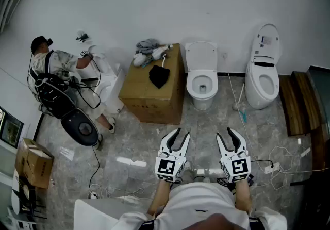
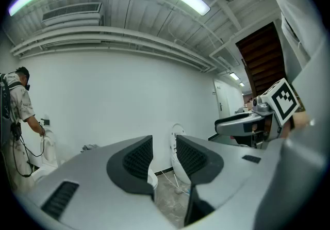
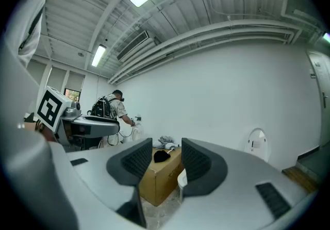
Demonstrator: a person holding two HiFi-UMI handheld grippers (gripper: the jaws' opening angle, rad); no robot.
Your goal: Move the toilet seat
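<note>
Two white toilets stand against the far wall. The middle toilet (image 1: 201,83) has its lid (image 1: 201,53) raised and its seat ring down on the bowl. The right toilet (image 1: 262,82) has its lid (image 1: 267,39) up too. My left gripper (image 1: 179,132) and right gripper (image 1: 230,132) are held level, side by side, well short of both toilets. Each has its jaws close together with nothing between them. In the left gripper view the left gripper (image 2: 164,144) frames the right toilet's lid (image 2: 177,132). The right gripper (image 3: 167,146) looks toward the cardboard box (image 3: 161,175).
A large cardboard box (image 1: 152,92) with a black cloth (image 1: 159,75) and rags stands left of the middle toilet. A person (image 1: 56,66) works at the left wall beside a black round device (image 1: 80,126). Cables lie on the floor (image 1: 281,154). A wooden bench (image 1: 293,102) sits at the right.
</note>
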